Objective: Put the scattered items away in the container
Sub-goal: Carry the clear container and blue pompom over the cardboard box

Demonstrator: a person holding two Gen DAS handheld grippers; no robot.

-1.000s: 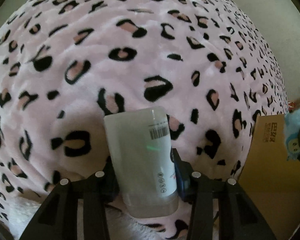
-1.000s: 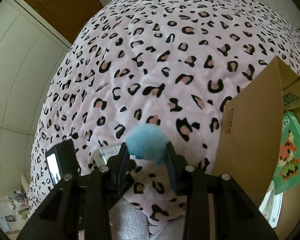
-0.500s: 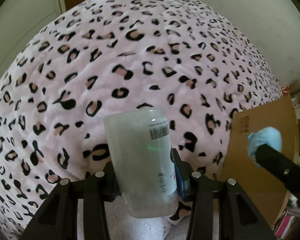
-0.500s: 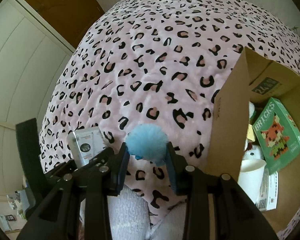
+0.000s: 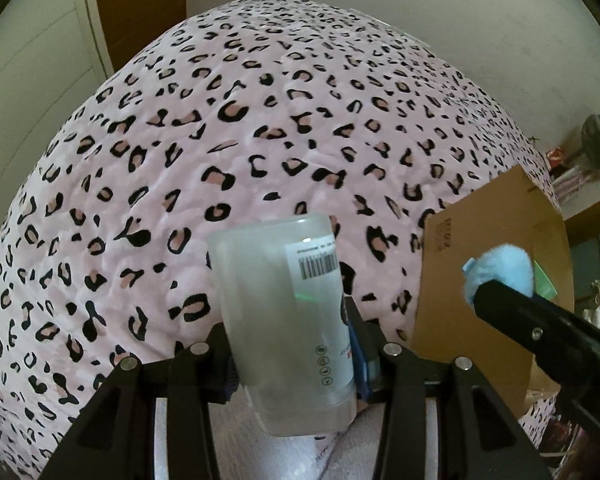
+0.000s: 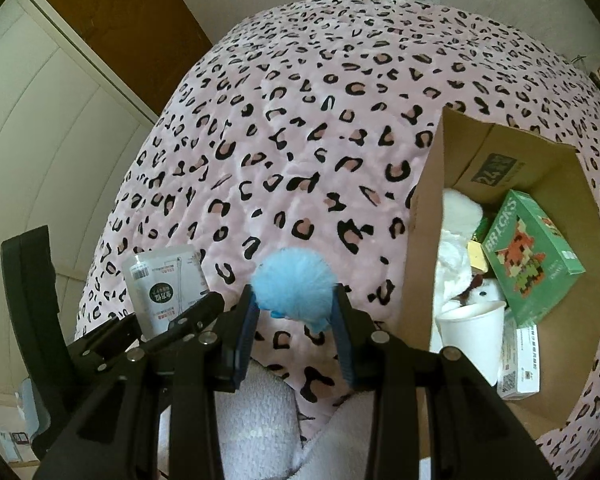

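Pink leopard-print bedspread point(image 6: 300, 120) filling the view. Open cardboard box point(image 6: 428, 208) at right, partly filled. Left gripper point(image 5: 296, 344) clamped on a frosted tube point(image 5: 284, 320). Right gripper point(image 6: 294, 304) pinching a blue pompom point(image 6: 294, 282), just left of the box.

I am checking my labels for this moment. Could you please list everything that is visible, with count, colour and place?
bedspread: 1, pink with black leopard spots, covers the bed under everything
cardboard box: 1, brown, open, on the bedspread at right
bricks box: 1, green, inside the cardboard box
paper cup: 1, white, inside the cardboard box
white plush: 1, white, inside the cardboard box
small carton: 1, white, inside the cardboard box, near corner
translucent bottle: 1, frosted white, between left jaws
fluffy pompom: 1, light blue, between right jaws
left gripper: 1, black, shut on the bottle
right gripper: 1, black, shut on the pompom
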